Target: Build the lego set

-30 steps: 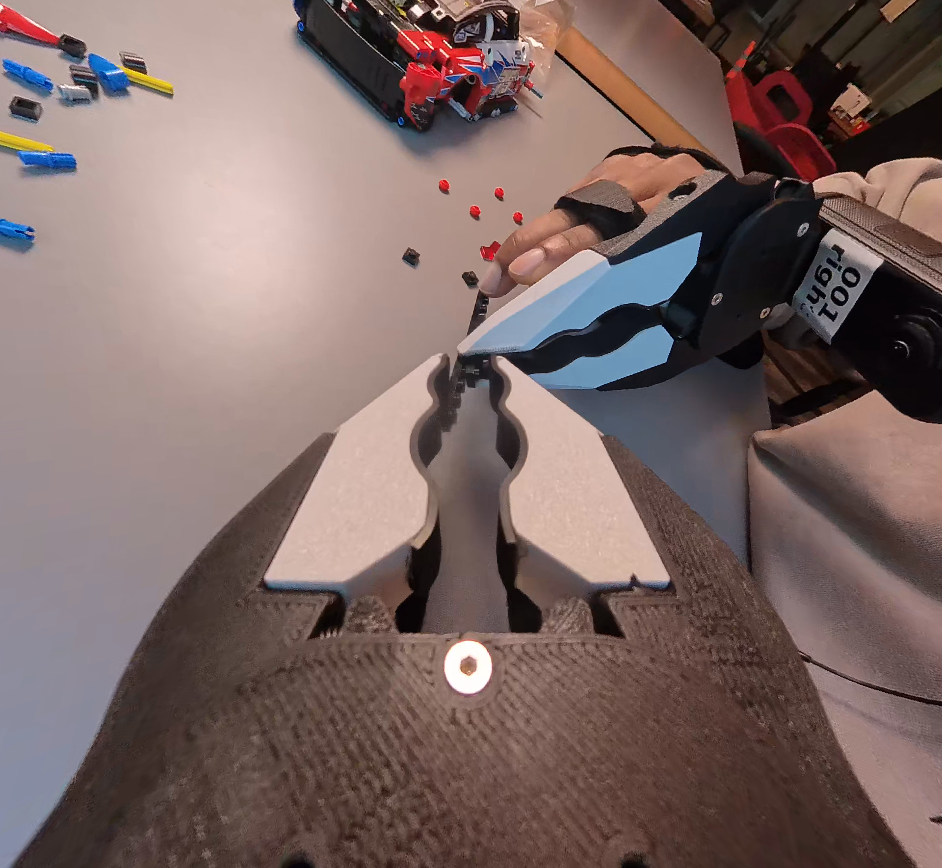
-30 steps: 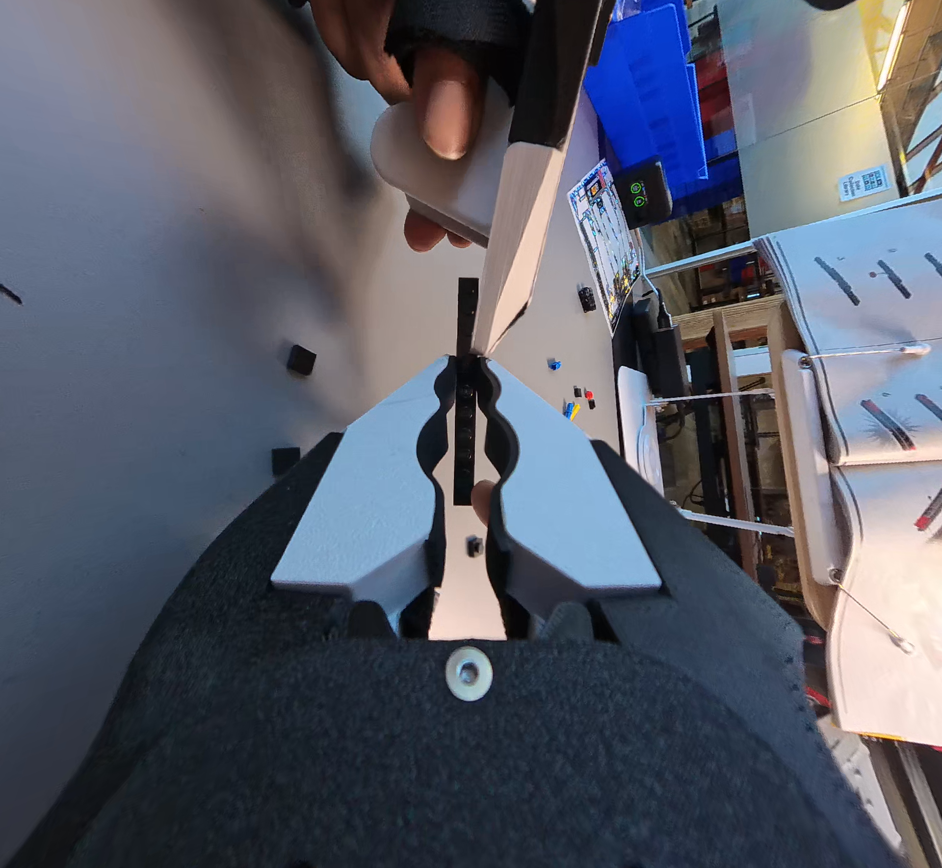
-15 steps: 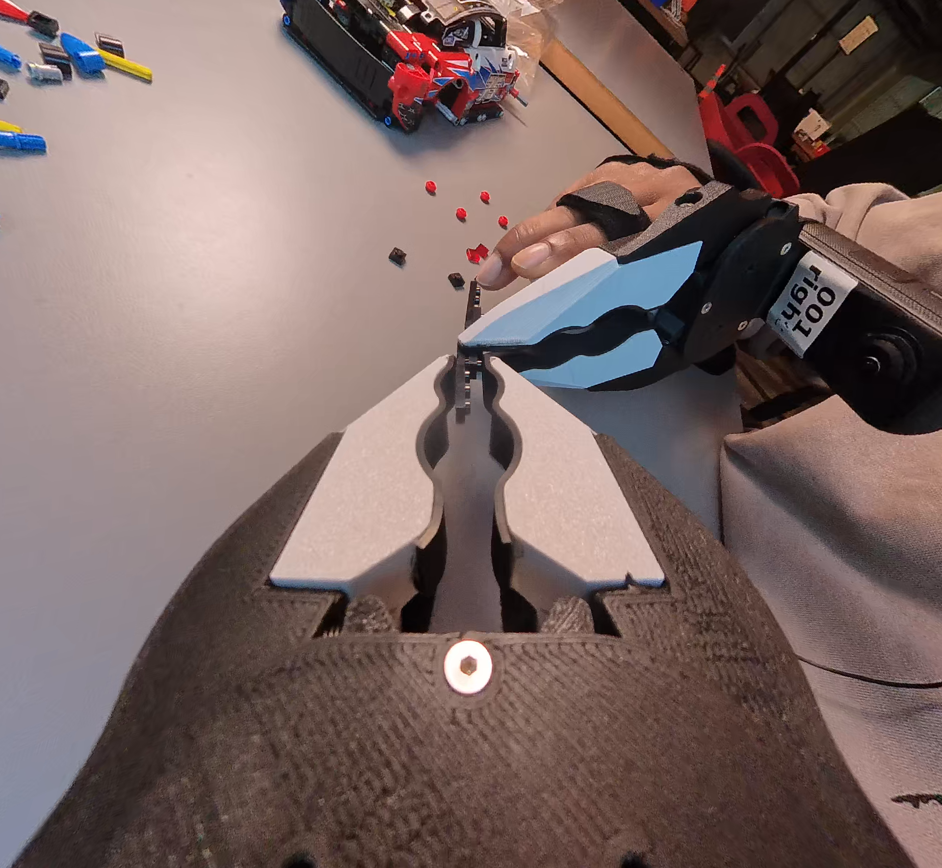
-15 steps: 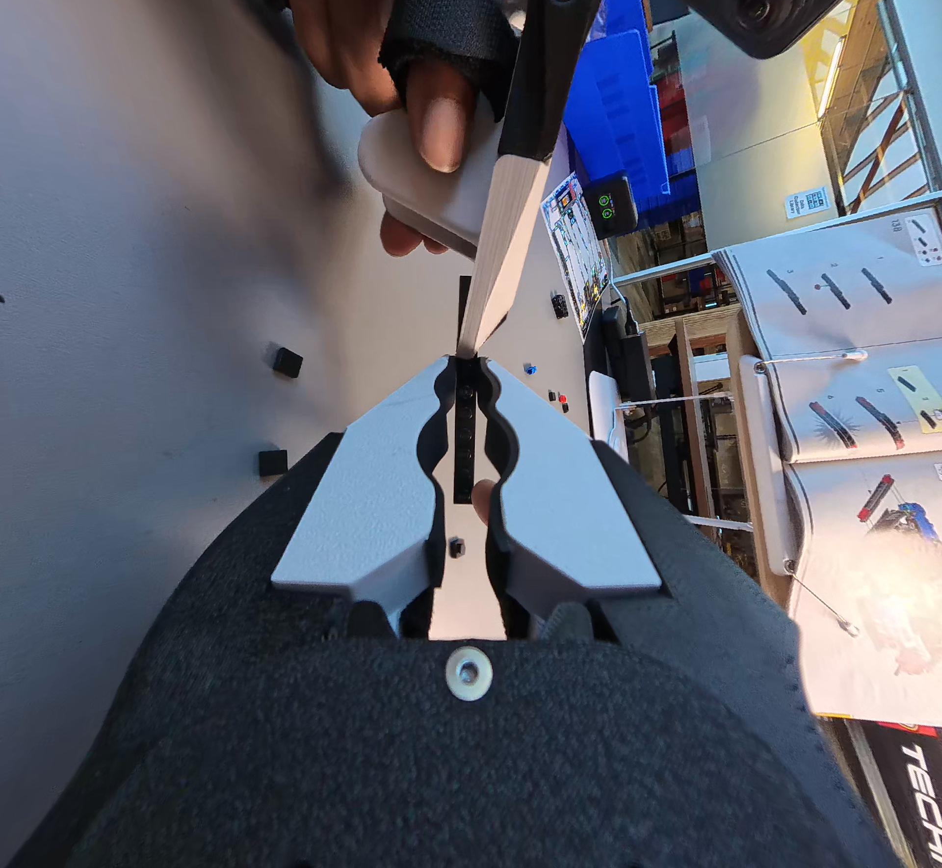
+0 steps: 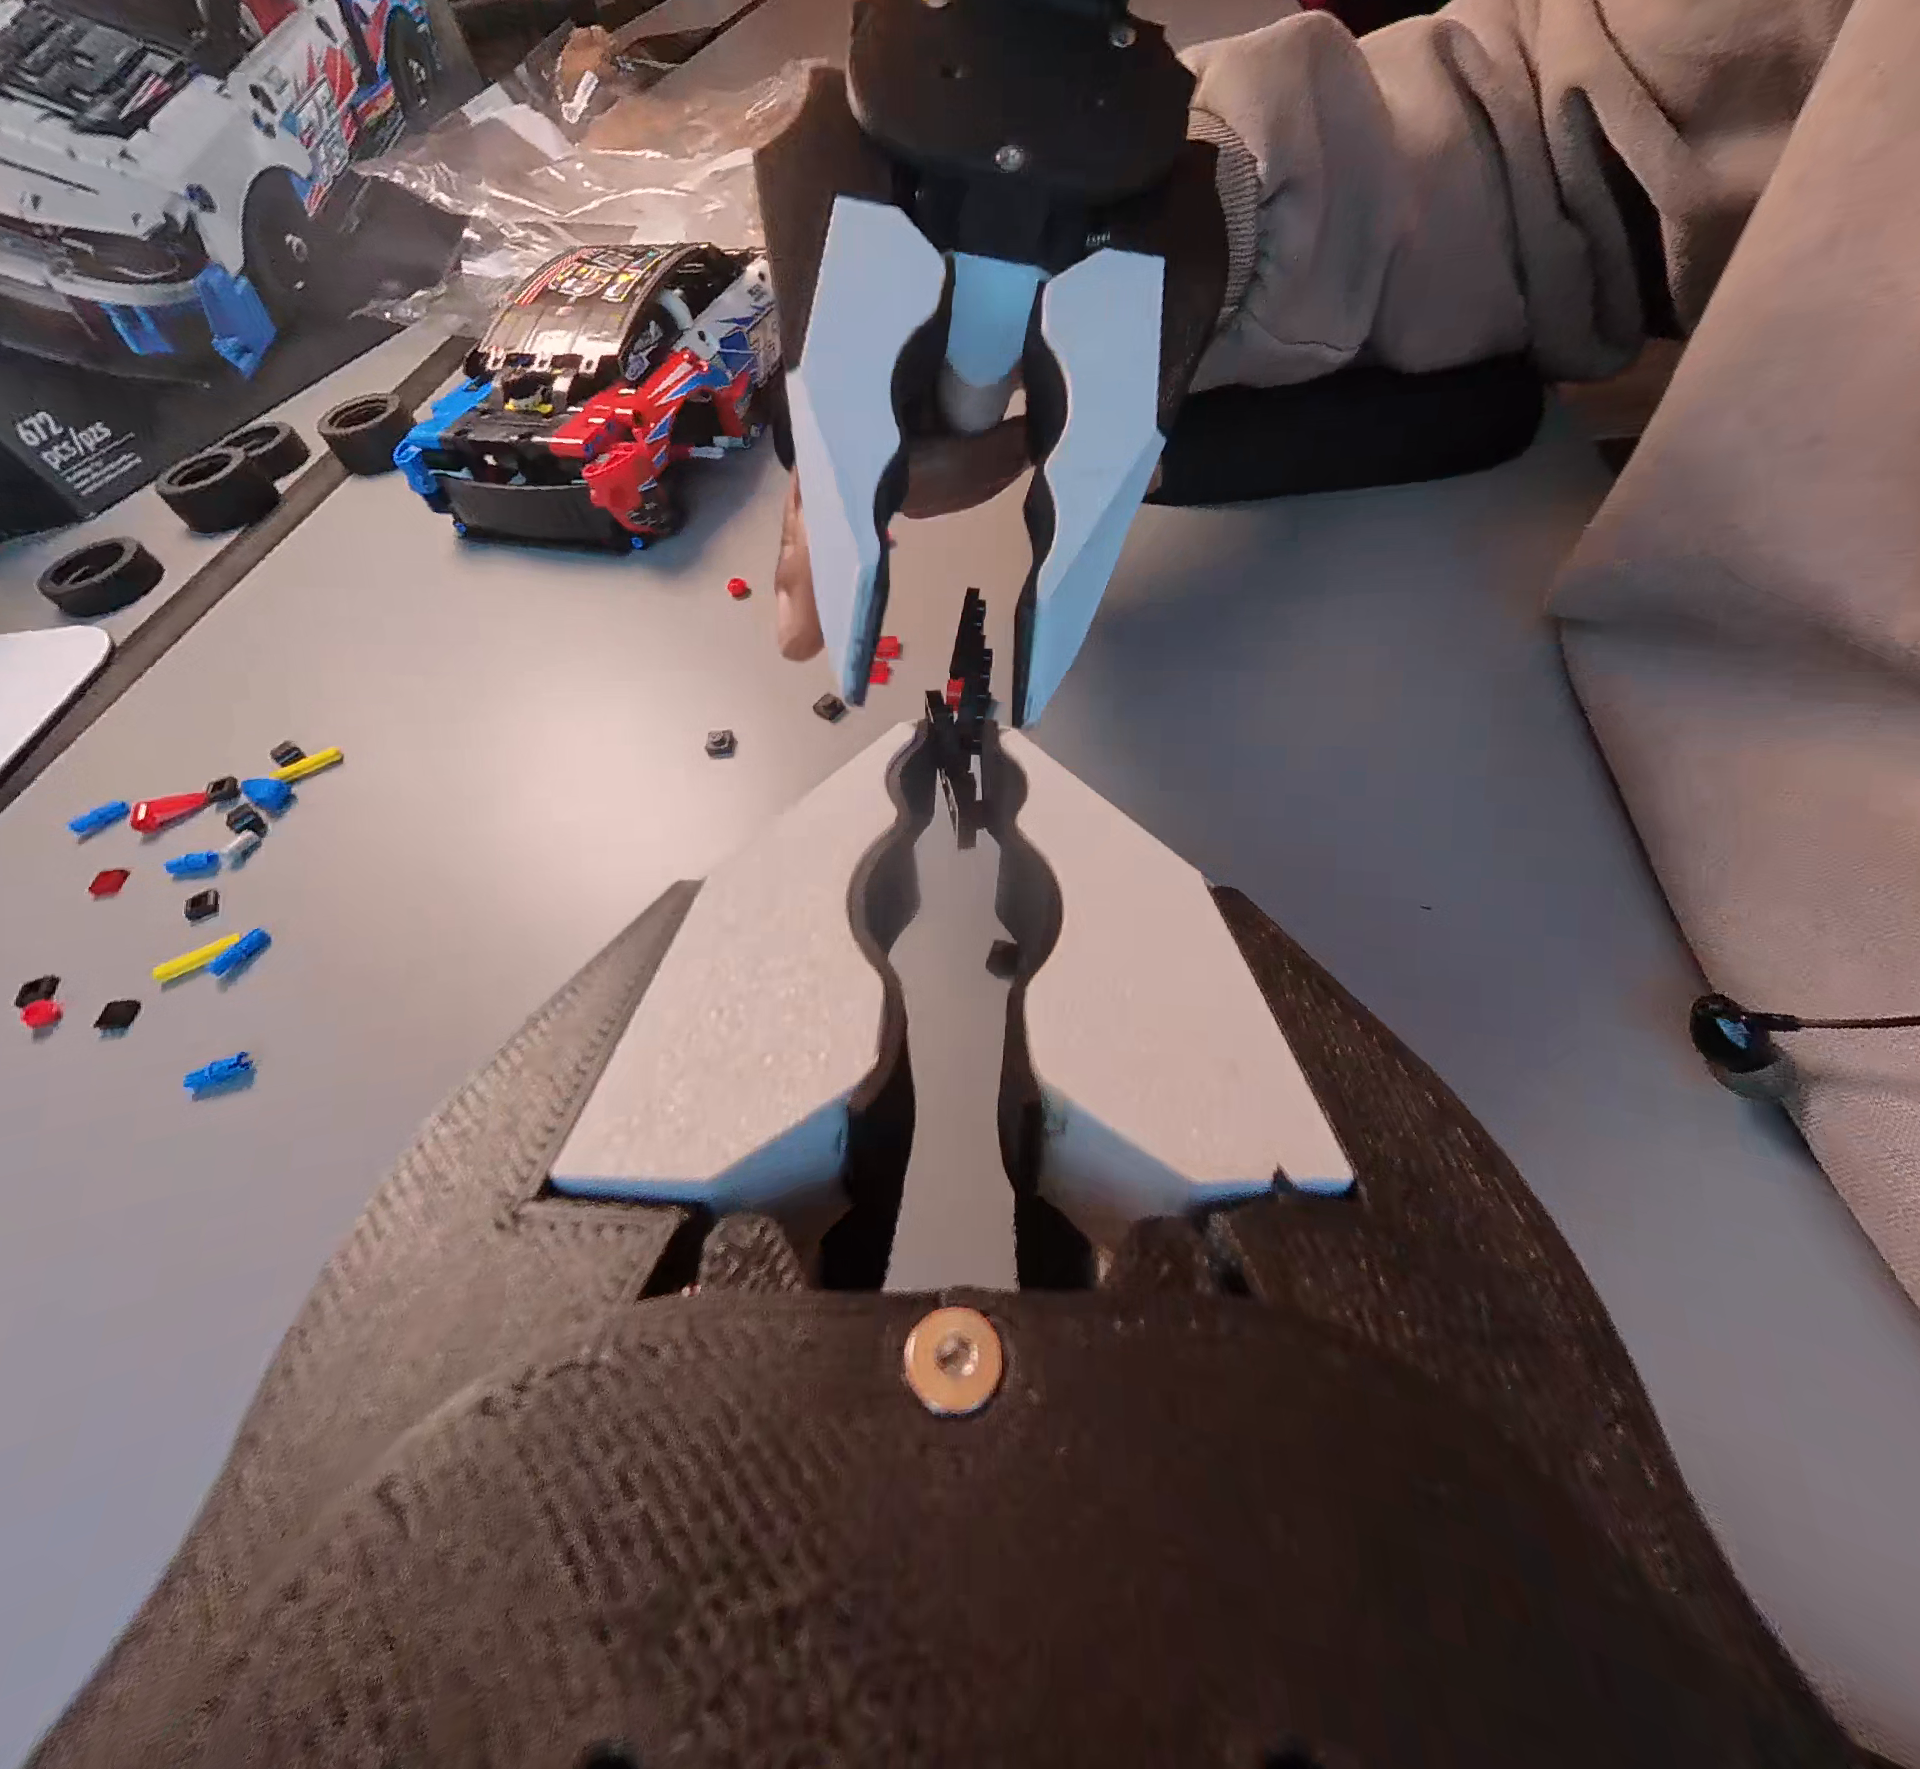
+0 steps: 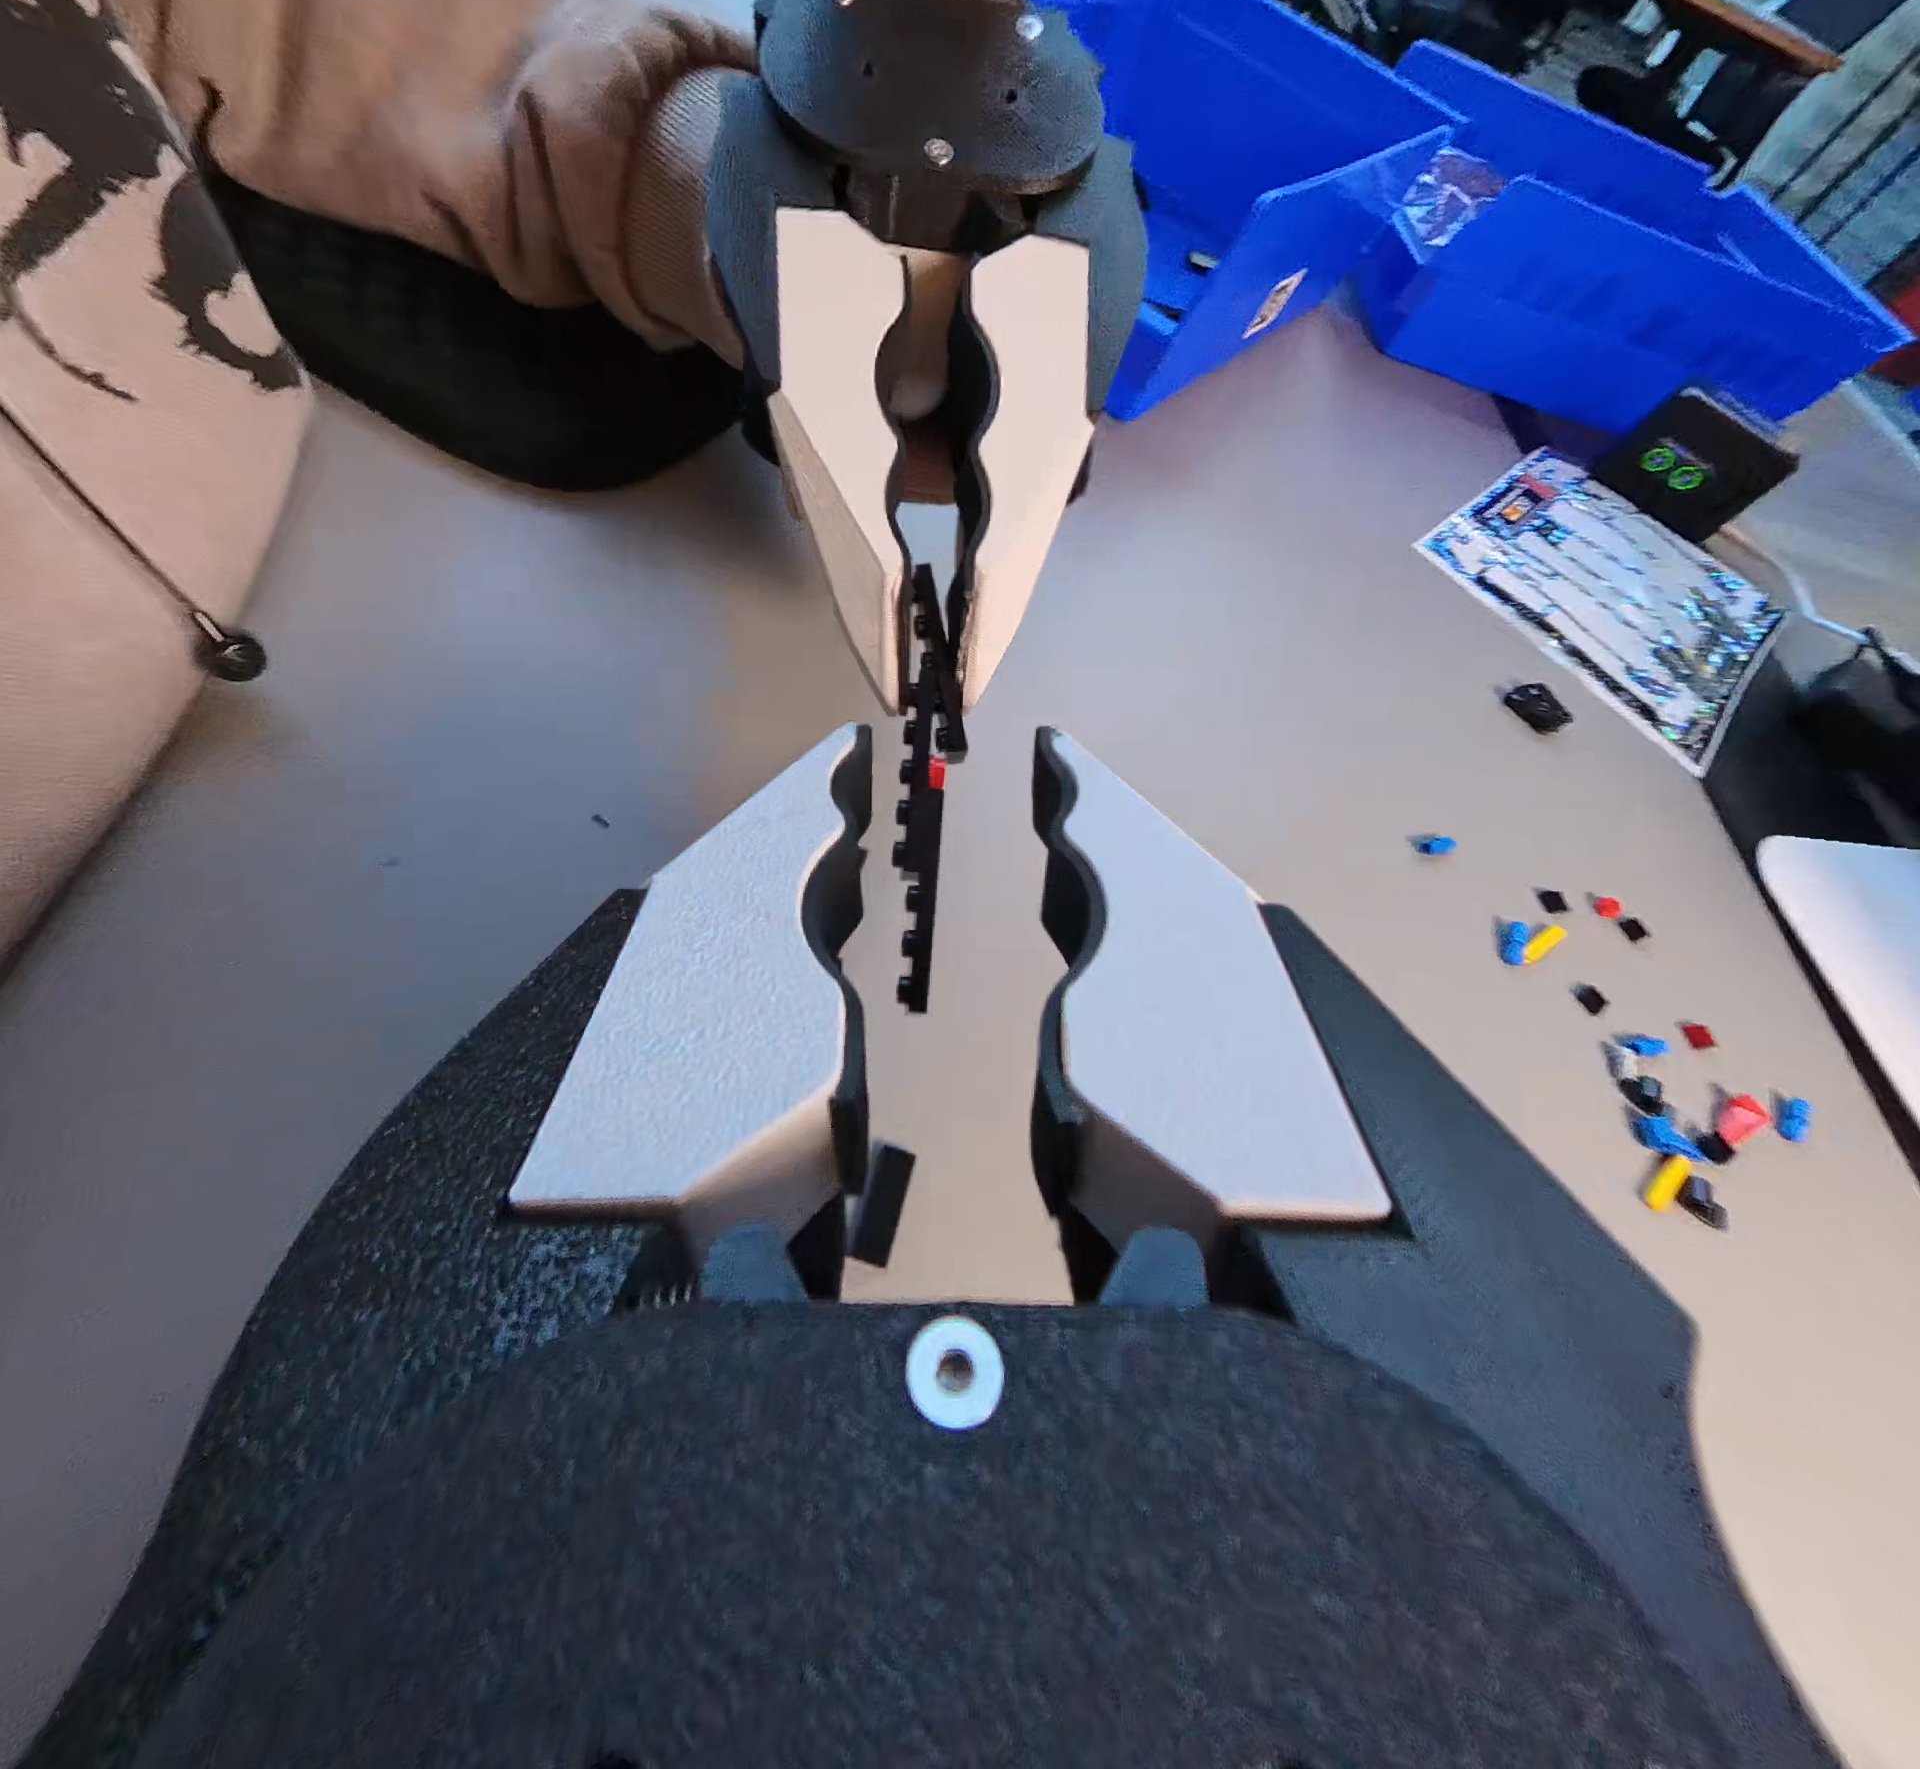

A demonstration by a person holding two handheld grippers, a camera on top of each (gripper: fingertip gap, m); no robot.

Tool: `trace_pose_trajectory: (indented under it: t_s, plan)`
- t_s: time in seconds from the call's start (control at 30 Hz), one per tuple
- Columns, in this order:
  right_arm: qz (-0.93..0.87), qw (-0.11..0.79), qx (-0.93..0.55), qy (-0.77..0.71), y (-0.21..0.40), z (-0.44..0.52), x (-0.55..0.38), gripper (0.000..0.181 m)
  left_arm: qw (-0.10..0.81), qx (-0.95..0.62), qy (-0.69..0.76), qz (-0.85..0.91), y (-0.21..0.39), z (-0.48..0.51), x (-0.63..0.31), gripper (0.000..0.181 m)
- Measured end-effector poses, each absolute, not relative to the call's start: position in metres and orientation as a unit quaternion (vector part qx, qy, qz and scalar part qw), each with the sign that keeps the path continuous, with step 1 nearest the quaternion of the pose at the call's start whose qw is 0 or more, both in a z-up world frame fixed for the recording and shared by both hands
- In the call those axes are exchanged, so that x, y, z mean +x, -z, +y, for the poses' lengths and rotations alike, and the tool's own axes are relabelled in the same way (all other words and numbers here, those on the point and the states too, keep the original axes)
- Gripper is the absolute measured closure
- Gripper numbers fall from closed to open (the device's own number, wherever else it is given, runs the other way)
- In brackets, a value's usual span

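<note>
Left wrist view shows my left tongs (image 5: pixel 954 732) pinched narrow on a black studded strip (image 5: pixel 964 711), which carries a small red piece and sticks out past the tips above the grey tabletop (image 5: pixel 499 743). Facing them, my right tongs (image 5: pixel 940 696) stand wide, their fingertips on either side of the strip's far end; I cannot tell whether they touch it. From the right wrist view the strip (image 6: pixel 920 846) runs lengthwise down the gap between my right tongs (image 6: pixel 948 734), apart from both pads, its other end gripped by the left tongs (image 6: pixel 928 680). Blue bins (image 6: pixel 1538 265) stand at the tabletop's far edge; I cannot make out their contents. A half-built car (image 5: pixel 613 389) sits further off, with loose bricks (image 5: pixel 197 878) scattered near it.
</note>
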State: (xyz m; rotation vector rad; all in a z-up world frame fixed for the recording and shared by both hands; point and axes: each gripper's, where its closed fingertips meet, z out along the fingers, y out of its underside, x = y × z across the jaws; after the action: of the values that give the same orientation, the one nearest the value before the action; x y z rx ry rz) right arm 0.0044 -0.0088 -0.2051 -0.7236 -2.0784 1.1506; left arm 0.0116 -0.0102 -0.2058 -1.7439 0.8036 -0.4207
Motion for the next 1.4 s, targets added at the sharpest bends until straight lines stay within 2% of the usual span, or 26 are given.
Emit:
trace_pose_trajectory:
  t_s: [0.1, 0.23, 0.43, 0.73, 1.03, 1.27, 1.4]
  plan:
    - [-0.800, 0.319, -0.259, -0.437, 0.212, -0.015, 0.008, 0.170, 0.556, -0.730, 0.176, 0.356, 0.205, -0.012, 0.018, 0.175]
    - [-0.801, 0.312, -0.250, -0.446, 0.211, -0.021, 0.012, 0.174, 0.557, -0.722, 0.195, 0.362, 0.204, -0.017, 0.022, 0.174]
    - [-0.797, 0.350, -0.237, -0.433, 0.208, -0.023, 0.009, 0.174, 0.557, -0.719, 0.202, 0.363, 0.201, -0.020, 0.019, 0.173]
    - [-0.808, 0.379, -0.216, -0.396, 0.217, -0.028, 0.006, 0.175, 0.525, -0.730, 0.125, 0.420, 0.212, -0.025, 0.017, 0.174]
    - [-0.809, 0.377, -0.215, -0.397, 0.228, -0.029, 0.006, 0.175, 0.495, -0.752, 0.128, 0.417, 0.222, -0.026, 0.018, 0.175]
    - [-0.782, 0.422, -0.210, -0.408, 0.206, -0.024, 0.003, 0.175, 0.555, -0.718, 0.100, 0.409, 0.201, -0.022, 0.014, 0.172]
    - [-0.780, 0.431, -0.204, -0.405, 0.202, -0.026, 0.004, 0.175, 0.560, -0.712, 0.092, 0.413, 0.197, -0.023, 0.016, 0.172]
